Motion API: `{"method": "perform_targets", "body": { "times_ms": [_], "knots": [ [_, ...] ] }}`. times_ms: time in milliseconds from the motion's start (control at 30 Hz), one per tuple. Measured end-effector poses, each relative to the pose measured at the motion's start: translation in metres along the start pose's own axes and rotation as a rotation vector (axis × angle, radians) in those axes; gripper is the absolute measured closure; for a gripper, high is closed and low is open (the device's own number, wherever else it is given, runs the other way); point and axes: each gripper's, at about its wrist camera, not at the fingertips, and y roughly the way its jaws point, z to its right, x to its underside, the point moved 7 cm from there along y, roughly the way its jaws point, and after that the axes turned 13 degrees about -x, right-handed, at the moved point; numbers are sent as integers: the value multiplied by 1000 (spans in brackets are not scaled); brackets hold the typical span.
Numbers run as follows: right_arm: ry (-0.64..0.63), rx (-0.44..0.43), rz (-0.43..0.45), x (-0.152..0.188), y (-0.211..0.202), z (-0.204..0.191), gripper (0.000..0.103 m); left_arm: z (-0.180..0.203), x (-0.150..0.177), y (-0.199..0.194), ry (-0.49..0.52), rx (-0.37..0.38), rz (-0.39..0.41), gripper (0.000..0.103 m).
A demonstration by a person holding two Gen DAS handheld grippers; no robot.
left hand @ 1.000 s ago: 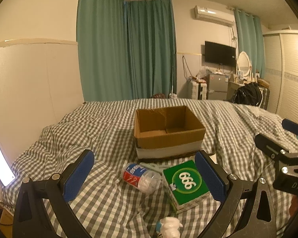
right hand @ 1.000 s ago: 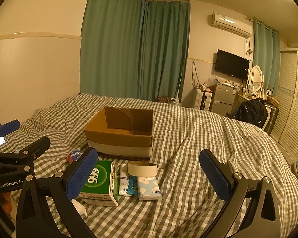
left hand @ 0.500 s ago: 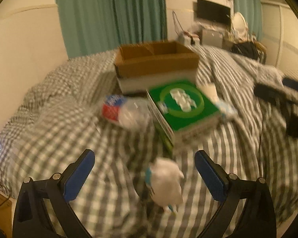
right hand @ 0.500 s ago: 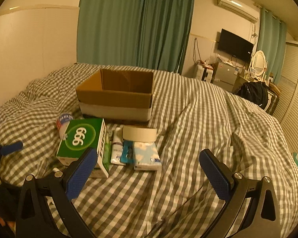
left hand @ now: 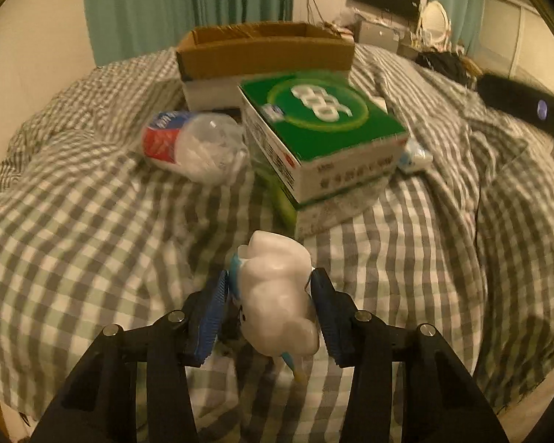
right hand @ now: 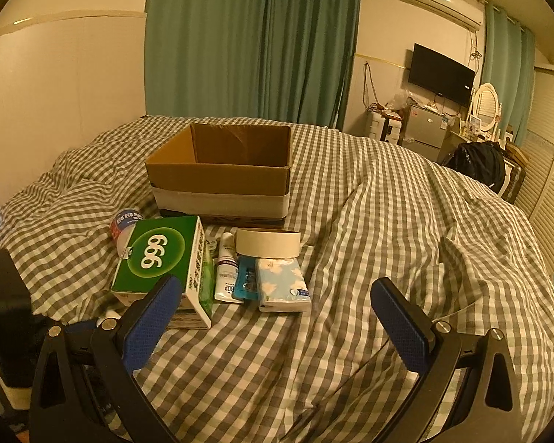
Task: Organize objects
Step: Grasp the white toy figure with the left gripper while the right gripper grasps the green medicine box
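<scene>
Dropped low since a second ago, left hand-held gripper [left hand: 269,312] now pinches the white toy [left hand: 277,299] on the bed [left hand: 74,221]
Toy looks light, hard, slick: grip its middle; right hand-held gripper [right hand: 277,317] spread, empty; box [right hand: 221,181] beyond

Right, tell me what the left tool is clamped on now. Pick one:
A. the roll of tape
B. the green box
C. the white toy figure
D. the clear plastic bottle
C: the left tool has both blue pads pressed against the white toy figure, above the checked bedcover.
</scene>
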Motion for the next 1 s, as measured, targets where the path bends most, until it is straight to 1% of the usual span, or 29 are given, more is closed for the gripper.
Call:
{"method": "perform_targets", "body": {
  "times_ms": [100,200,333,433,600,867,933,1000],
  "knots": [
    [-13,-11,-5,-1,1,-7,0,-17,-14,-11,-26,-44,63,55],
    [-24,-28,-15,0,5,-16,0,-36,-25,-21,-68,-85,99,55],
    [-45,-66,-35,3,16,-35,0,-65,-35,-27,-115,-125,124,55],
    [-76,-91,-53,7,24,-53,0,-80,-36,-29,-144,-146,137,55],
    [-108,-131,-82,12,35,-77,0,-95,-35,-26,-171,-147,136,55],
    [-97,-180,-152,22,60,-92,0,-107,-32,-23,-190,-150,143,55],
    [-101,-185,-162,24,66,-95,0,-110,-32,-21,-195,-148,139,55],
    [-110,-161,-170,26,73,-95,0,-112,-31,-19,-200,-146,134,55]
  ]
}}
